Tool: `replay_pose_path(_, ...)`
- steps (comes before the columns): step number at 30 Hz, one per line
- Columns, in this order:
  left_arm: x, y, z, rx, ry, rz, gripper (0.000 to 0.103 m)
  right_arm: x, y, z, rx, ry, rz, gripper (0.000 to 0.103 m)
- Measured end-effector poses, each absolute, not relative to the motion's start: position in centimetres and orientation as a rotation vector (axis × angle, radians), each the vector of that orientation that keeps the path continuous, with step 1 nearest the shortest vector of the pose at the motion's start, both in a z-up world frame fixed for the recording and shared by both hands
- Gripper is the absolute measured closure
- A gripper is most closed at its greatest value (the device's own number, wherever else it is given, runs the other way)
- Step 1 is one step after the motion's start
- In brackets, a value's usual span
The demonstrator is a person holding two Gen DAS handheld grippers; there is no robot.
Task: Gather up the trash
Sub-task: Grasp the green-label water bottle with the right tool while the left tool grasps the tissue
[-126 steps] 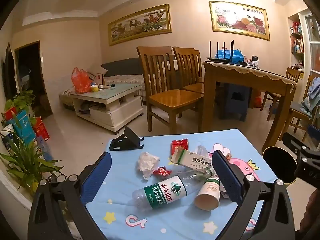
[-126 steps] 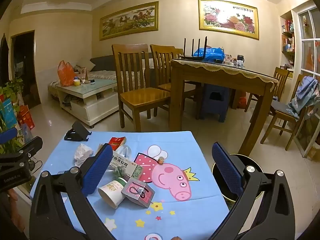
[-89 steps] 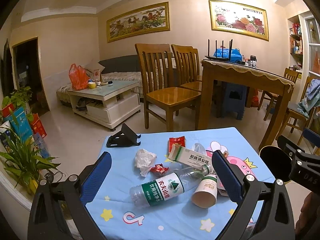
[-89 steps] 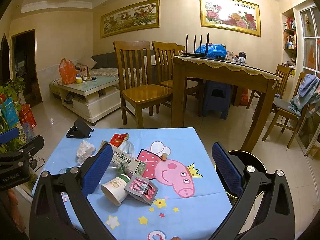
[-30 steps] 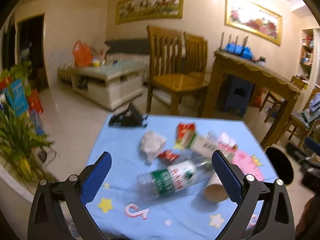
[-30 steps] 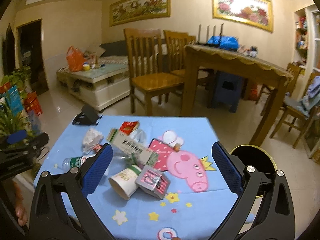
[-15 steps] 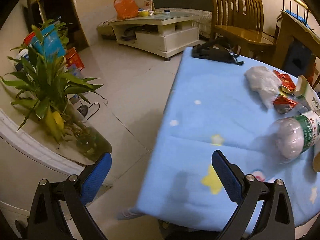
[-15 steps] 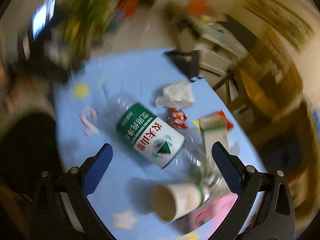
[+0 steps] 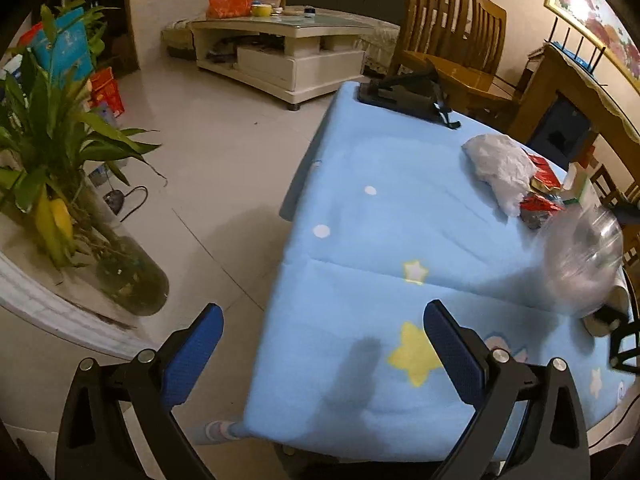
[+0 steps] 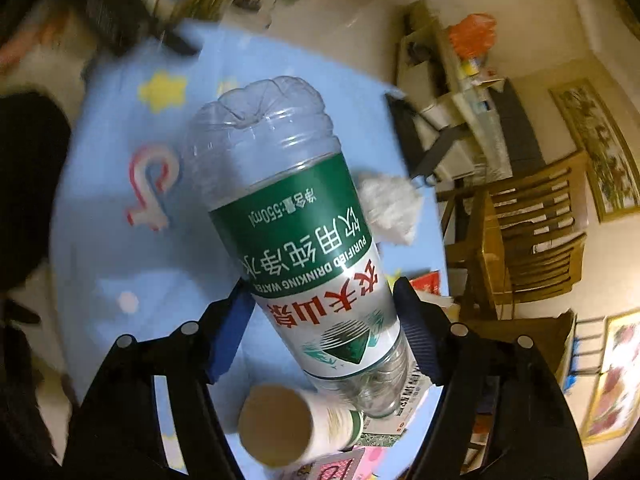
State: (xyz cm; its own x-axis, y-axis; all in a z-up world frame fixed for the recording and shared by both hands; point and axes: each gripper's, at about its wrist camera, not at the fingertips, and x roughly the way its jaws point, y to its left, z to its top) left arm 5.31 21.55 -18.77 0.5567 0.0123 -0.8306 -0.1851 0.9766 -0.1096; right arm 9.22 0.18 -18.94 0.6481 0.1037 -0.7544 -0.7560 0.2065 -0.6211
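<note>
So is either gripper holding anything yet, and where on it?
The right gripper is closed on the water bottle, pads on its labelled lower body. The left gripper is open and empty.

clear glossy plastic bottle (image 10: 296, 236) with smooth green label between the right gripper's (image 10: 322, 320) textured blue pads, matt paper cup (image 10: 288, 428) below it, soft matt blue tablecloth (image 9: 380, 240), crumpled tissue (image 9: 500, 168) ahead

We see a clear plastic bottle (image 10: 304, 248) with a green and white label. It sits between our right fingers (image 10: 416, 332), with its round bottom pointing away from them. A paper cup (image 10: 288, 428) lies on its side just under the bottle, close to the fingers. A crumpled white tissue (image 10: 390, 208) lies past the fingers, beside the bottle. Small red wrappers (image 9: 540, 192) lie near the tissue.
</note>
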Motion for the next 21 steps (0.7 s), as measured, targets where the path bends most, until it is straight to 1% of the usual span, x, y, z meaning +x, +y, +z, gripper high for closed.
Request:
replay_pose_path(2, 5.6, 20.9, -18.7, -0.15, 0.988, 0.123, 0.006, 9.1, -1.2, -16.6, -1.126, 0.627, 0.668, 0.034)
replay_pose_path(5, 6.5, 19.5, -18.1, -0.062, 0.986, 0.133, 0.006, 10.4, -4.6, -11.6, -0.837, 0.613, 0.689, 0.034)
replay_pose_path(6, 7.0, 19.1, -17.6, -0.065, 0.978, 0.117, 0.006, 11.5, -6.9, -9.7, -0.677, 0.61, 0.688, 0.034)
replay_pose_path(8, 8.0, 18.4, -16.4, -0.09, 0.959, 0.075, 0.006, 13.0, -10.4, -7.9, -0.457, 0.623, 0.674, 0.034)
replay_pose_path(11, 9.2, 17.5, -15.1, -0.157, 0.938, 0.013, 0.006, 16.0, -14.3, -7.4, -0.242, 0.653, 0.639, 0.034)
replay_pose_path(14, 9.4, 15.4, -14.1, -0.208, 0.902, -0.058, 0.006, 17.7, -17.9, -8.3, -0.045, 0.692, 0.626, 0.034)
replay_pose_path(17, 9.3, 11.1, -13.8, -0.117, 0.881, -0.112, 0.006, 16.5, -22.4, -7.5, 0.137, 0.654, 0.658, 0.034)
replay_pose_path(21, 9.5, 5.4, -14.2, -0.003, 0.903, -0.234, 0.006, 15.1, -28.6, -6.6, 0.327, 0.595, 0.674, 0.034)
